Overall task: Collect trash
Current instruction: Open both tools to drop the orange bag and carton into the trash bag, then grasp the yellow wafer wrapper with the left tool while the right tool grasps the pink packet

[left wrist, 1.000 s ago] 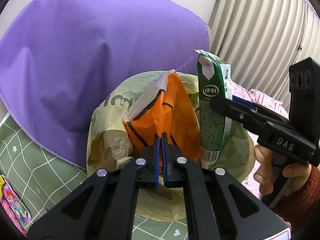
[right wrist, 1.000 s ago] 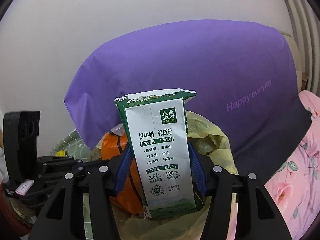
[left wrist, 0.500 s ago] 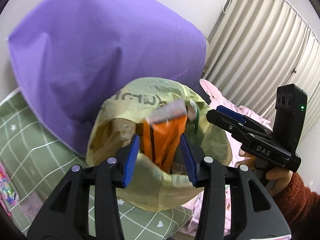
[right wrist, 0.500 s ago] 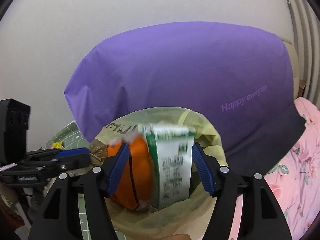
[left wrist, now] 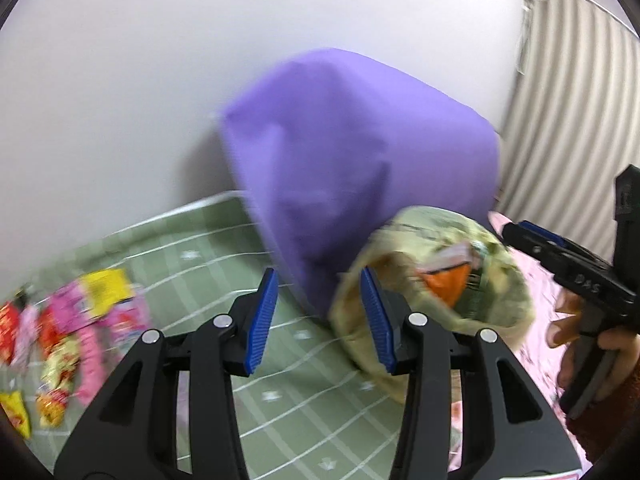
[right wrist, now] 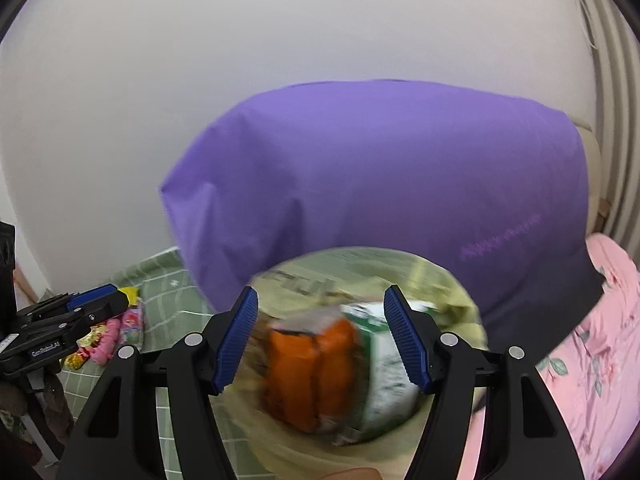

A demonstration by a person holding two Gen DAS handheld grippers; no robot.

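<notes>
two pieces of trash have just dropped into the yellow-green bag point(right wrist: 360, 272): the orange packet point(right wrist: 312, 372) and the green-and-white milk carton point(right wrist: 390, 376), which a second ago were pinched in the left gripper point(left wrist: 318, 320) and right gripper point(right wrist: 322, 340). both grippers now stand wide and empty, and the left has swung off toward the bed point(left wrist: 208, 248). that leaves the bright wrappers point(left wrist: 68, 332) scattered on the green sheet. the bag leans open-mouthed against the purple cushion point(right wrist: 380, 184), the carton and packet upright inside.
</notes>
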